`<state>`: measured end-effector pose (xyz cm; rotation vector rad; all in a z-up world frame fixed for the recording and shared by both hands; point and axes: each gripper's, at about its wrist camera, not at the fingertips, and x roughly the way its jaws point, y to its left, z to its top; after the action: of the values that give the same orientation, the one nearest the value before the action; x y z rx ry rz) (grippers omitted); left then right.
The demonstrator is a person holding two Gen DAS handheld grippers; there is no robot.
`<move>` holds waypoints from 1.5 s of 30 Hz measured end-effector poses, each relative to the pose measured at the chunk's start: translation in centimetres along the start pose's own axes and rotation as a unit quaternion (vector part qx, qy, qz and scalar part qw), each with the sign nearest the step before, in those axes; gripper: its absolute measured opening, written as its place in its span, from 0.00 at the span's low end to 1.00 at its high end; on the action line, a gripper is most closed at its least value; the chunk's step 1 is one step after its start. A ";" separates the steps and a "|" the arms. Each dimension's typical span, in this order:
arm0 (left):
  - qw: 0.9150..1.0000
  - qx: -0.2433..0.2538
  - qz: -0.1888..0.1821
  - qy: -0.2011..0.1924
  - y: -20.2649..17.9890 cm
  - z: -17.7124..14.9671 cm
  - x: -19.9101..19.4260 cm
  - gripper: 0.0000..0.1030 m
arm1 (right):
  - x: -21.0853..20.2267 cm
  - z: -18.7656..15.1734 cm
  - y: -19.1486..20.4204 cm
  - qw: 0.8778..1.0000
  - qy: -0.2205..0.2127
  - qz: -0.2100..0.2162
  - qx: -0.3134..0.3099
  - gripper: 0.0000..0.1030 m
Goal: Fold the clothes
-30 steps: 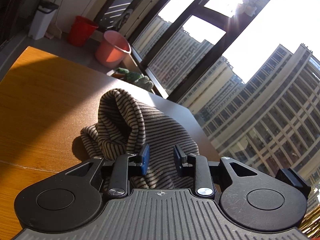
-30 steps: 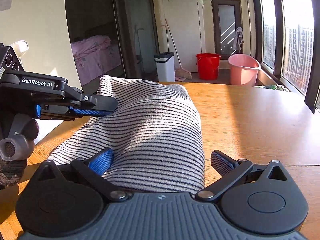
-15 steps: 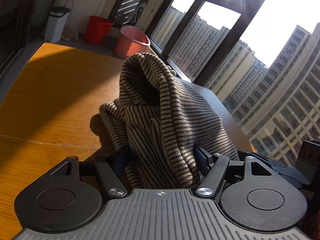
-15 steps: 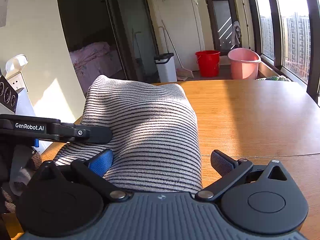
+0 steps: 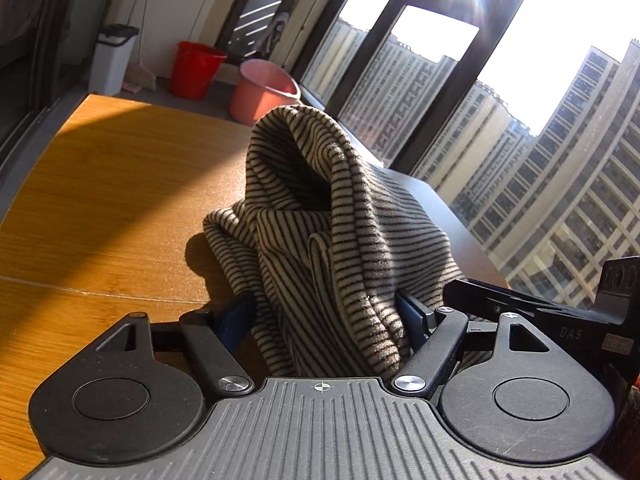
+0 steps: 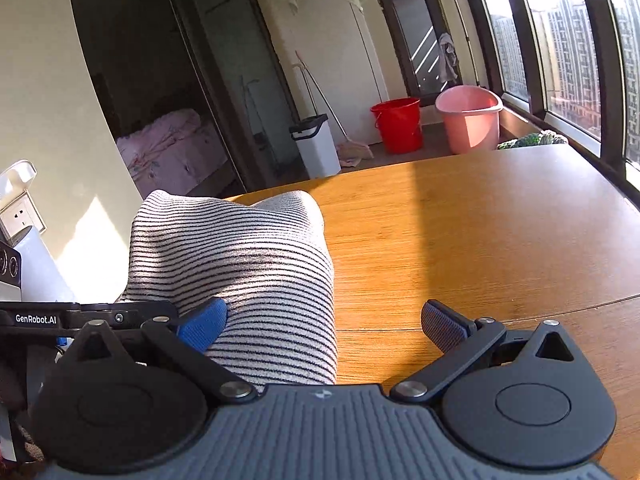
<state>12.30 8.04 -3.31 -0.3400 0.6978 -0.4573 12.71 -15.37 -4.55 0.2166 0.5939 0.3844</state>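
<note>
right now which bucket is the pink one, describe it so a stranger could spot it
Look past the far edge of the wooden table to the floor by the windows. Two buckets stand side by side there: the pink bucket is the paler, wider one nearest the glass, beside the red bucket.

Black tool (image 6: 322, 326) bodies, blue ribbed pads (image 6: 202, 324), silver screws.

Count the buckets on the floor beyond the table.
2. A red bucket stands by the far wall, right of the white bin. A pink bucket stands just right of it, near the windows. Others may be hidden behind the table.
</note>
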 end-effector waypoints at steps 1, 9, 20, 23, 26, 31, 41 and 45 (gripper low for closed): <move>1.000 0.000 0.000 0.000 0.2 0.0 0.1 0.80 | 0.3 0.0 0.3 1.000 0.001 -0.001 -0.003 1.00; 0.998 -0.020 0.043 -0.034 3.3 2.3 0.2 0.81 | 5.6 2.3 4.0 0.998 -0.004 0.005 -0.057 1.00; 0.988 -0.052 0.116 -0.090 7.9 6.3 0.7 0.75 | 14.5 6.8 8.2 0.992 -0.008 0.033 -0.121 1.00; 0.985 -0.065 0.128 -0.096 8.7 7.1 0.9 0.77 | 16.1 7.6 8.5 0.991 -0.004 0.043 -0.124 1.00; 0.982 -0.080 0.141 -0.098 8.7 7.5 0.4 0.75 | 17.1 8.0 8.5 0.992 0.006 0.057 -0.113 1.00; 0.976 -0.050 0.158 -0.141 5.5 9.6 -2.0 0.68 | 16.6 7.8 7.8 0.993 0.003 0.068 -0.093 1.00; 0.987 -0.046 0.097 -0.121 4.7 15.4 2.5 0.63 | 14.9 7.2 6.9 0.995 -0.026 0.074 -0.069 1.00; 0.983 -0.086 0.130 -0.096 8.6 13.4 4.3 0.48 | 14.0 7.1 5.9 0.995 -0.045 0.082 -0.042 1.00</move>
<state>26.79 15.06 0.19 -0.4429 0.5850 -0.1126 25.80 -4.92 -4.04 0.2010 0.4714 0.5553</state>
